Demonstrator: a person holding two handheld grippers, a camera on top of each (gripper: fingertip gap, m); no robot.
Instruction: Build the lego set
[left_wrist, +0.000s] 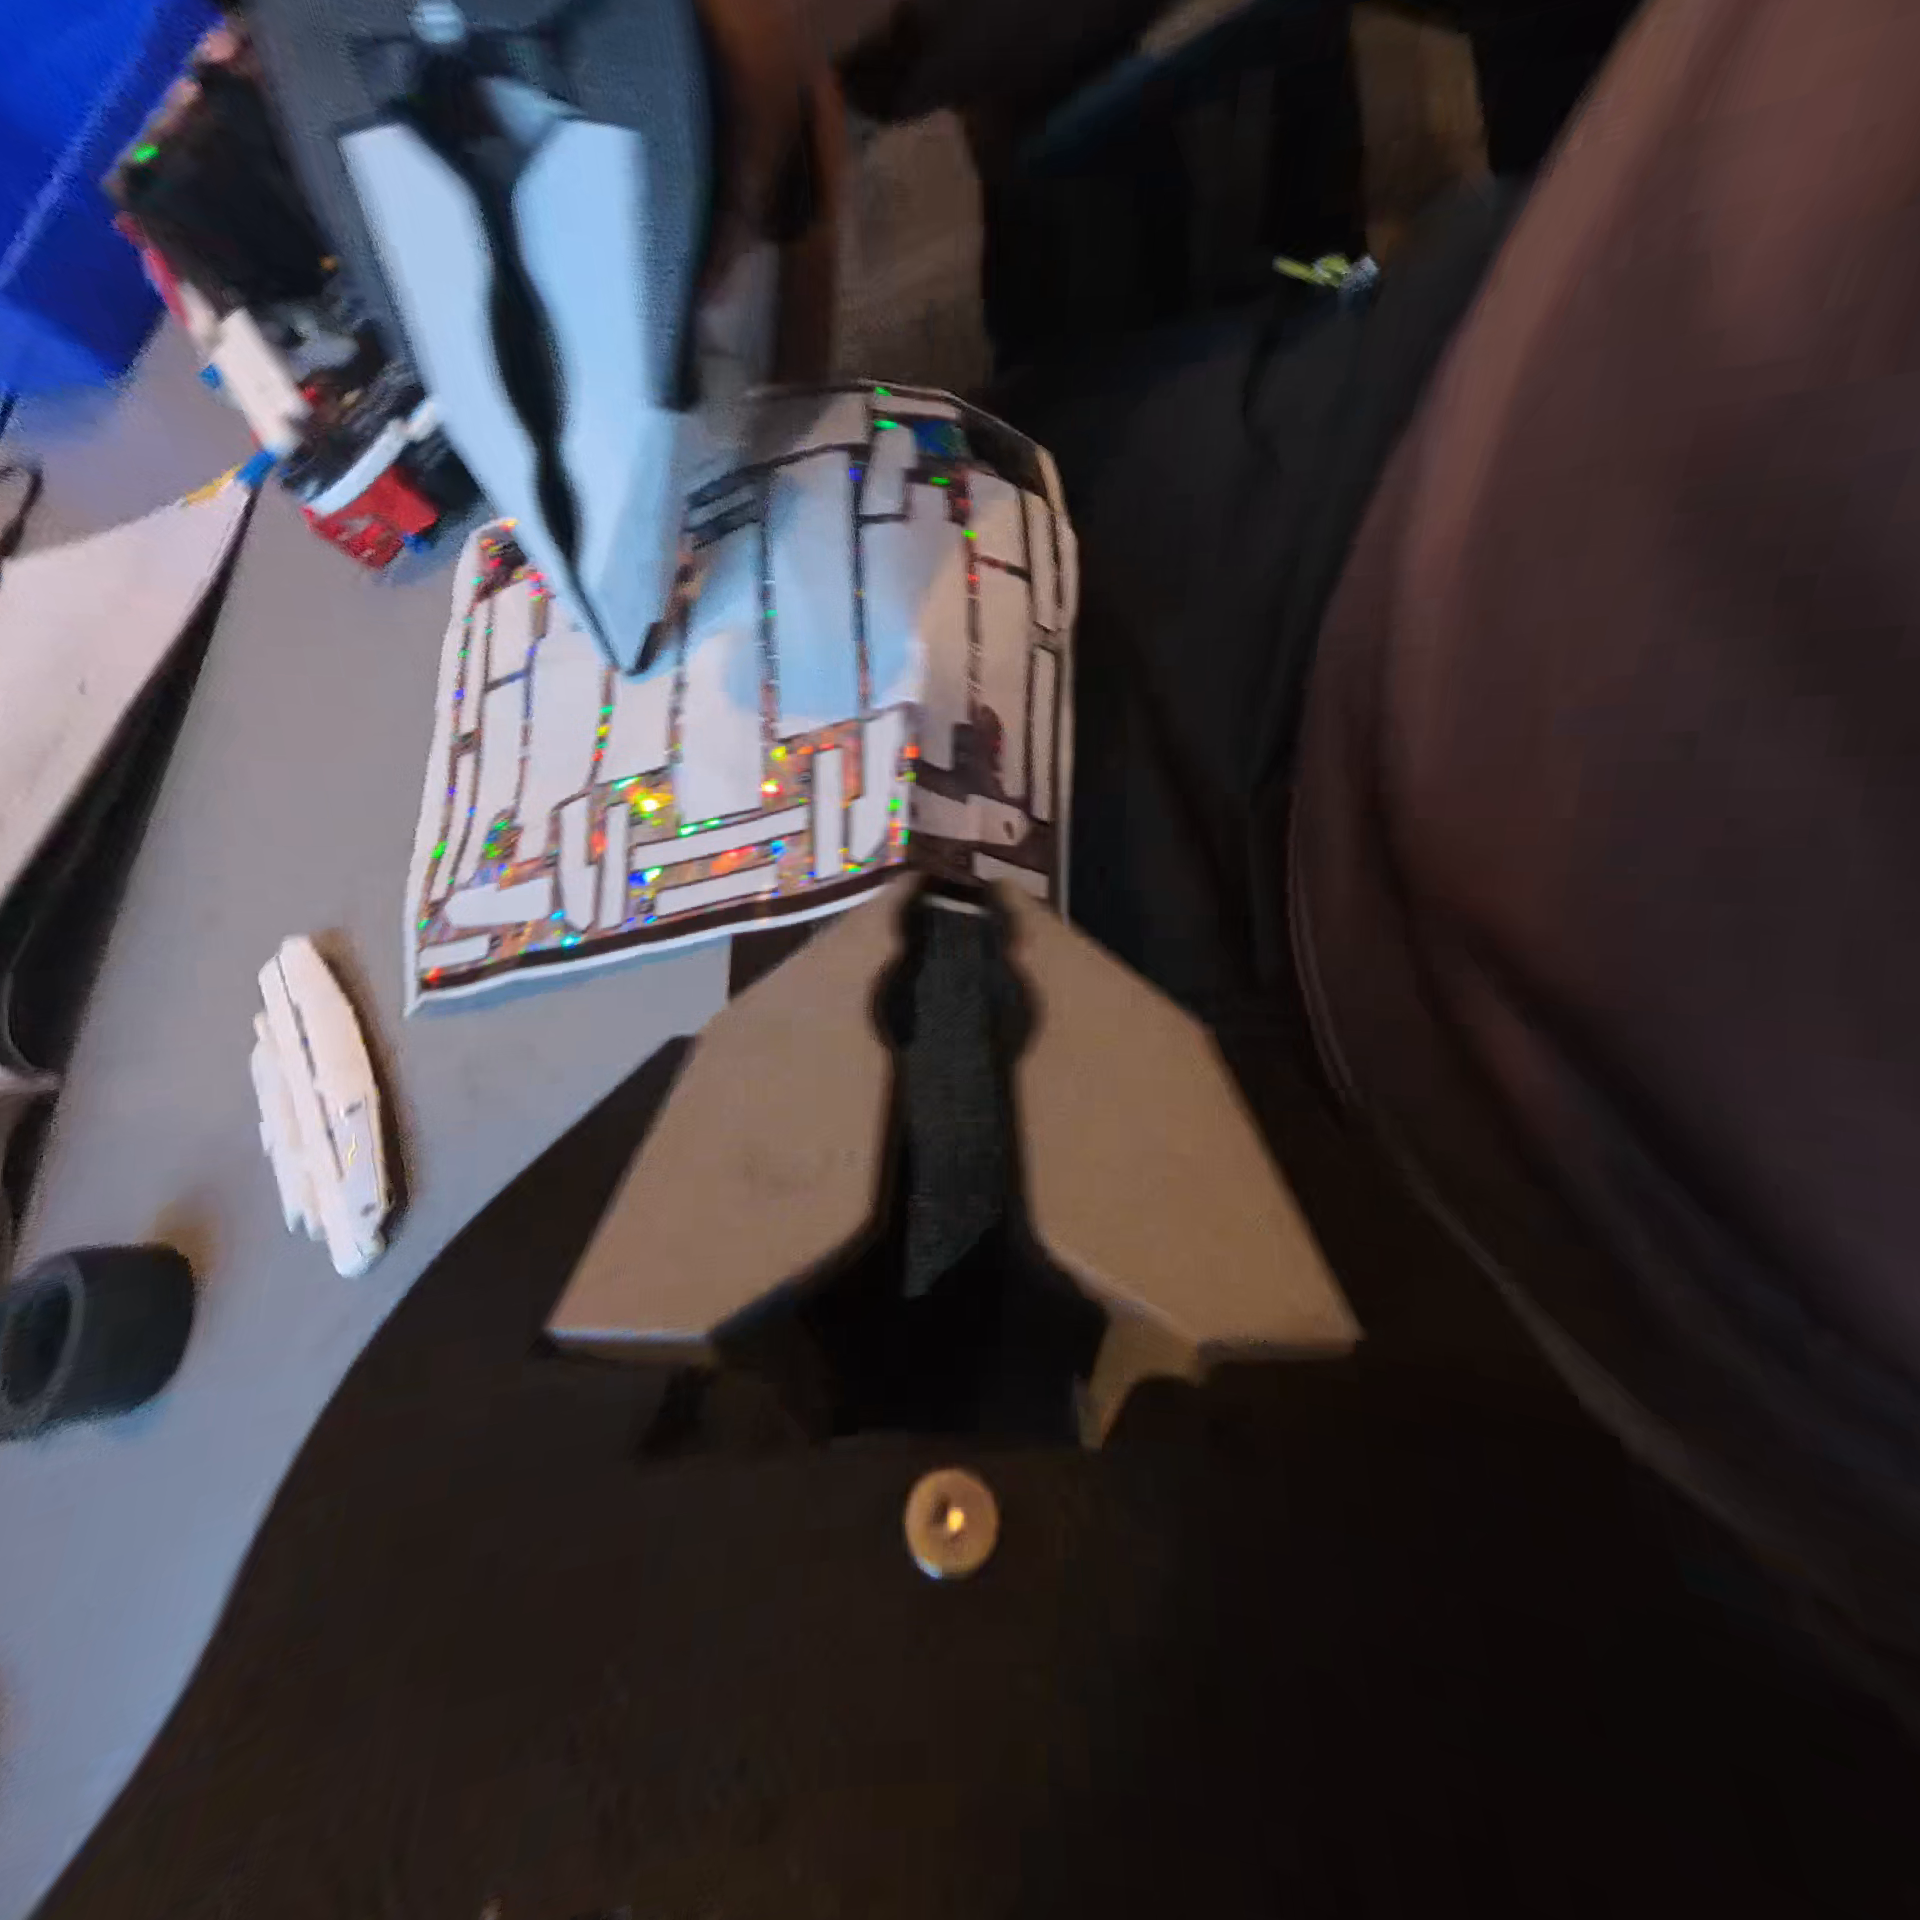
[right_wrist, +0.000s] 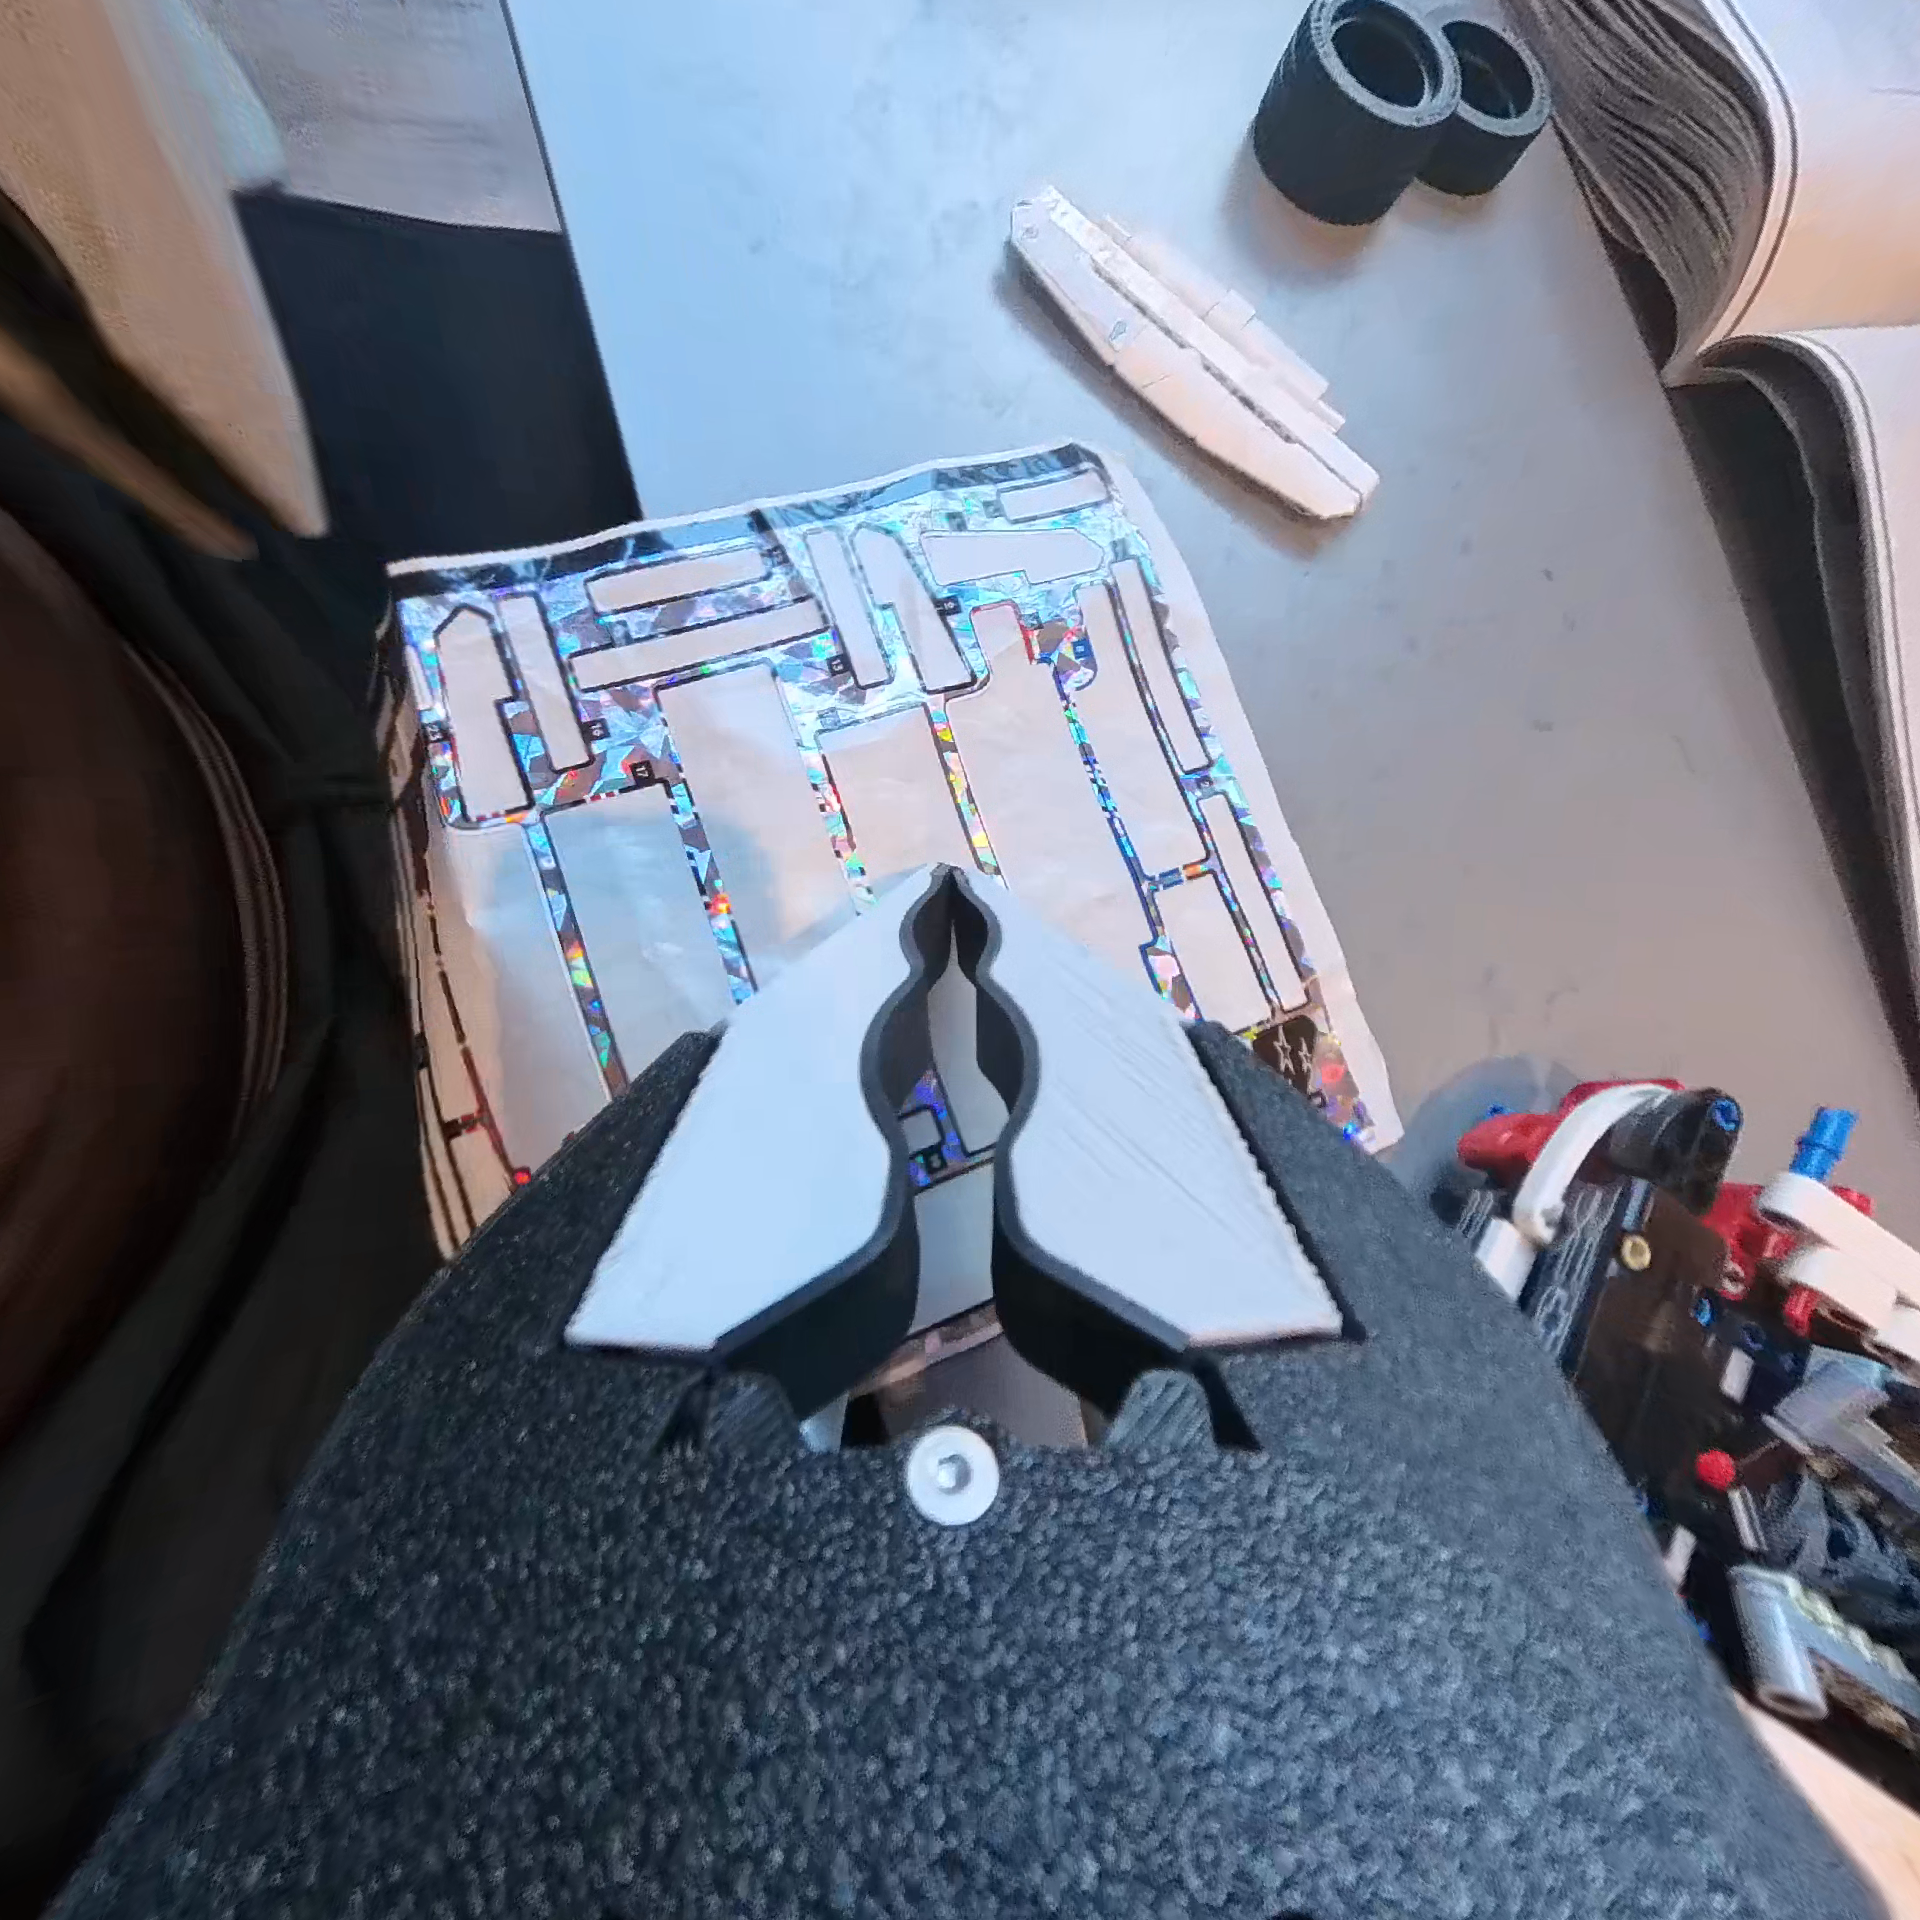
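Observation:
A holographic sticker sheet (left_wrist: 727, 727) with several white cut-outs lies on the grey table (left_wrist: 312, 727), with one side bent over the table's edge. My left gripper (left_wrist: 951, 894) is shut, with its tips on the sheet's near edge. My right gripper (left_wrist: 629, 660) comes down from above, shut, with its tips touching the sheet's middle. In the right wrist view the right gripper (right_wrist: 951, 878) is shut over the sheet (right_wrist: 727, 790). A partly built Lego car (right_wrist: 1662, 1351) stands beside the sheet and also shows in the left wrist view (left_wrist: 291, 343).
A white Lego panel (right_wrist: 1184, 353) lies on the table past the sheet, with two black tyres (right_wrist: 1392, 104) behind it. An open instruction booklet (right_wrist: 1766, 208) lies at the far right. A blue bin (left_wrist: 62, 177) stands behind the car. A person's dark clothing (left_wrist: 1610, 935) fills the space off the table's edge. My right fingertips sit around 12 centimeters from my left ones.

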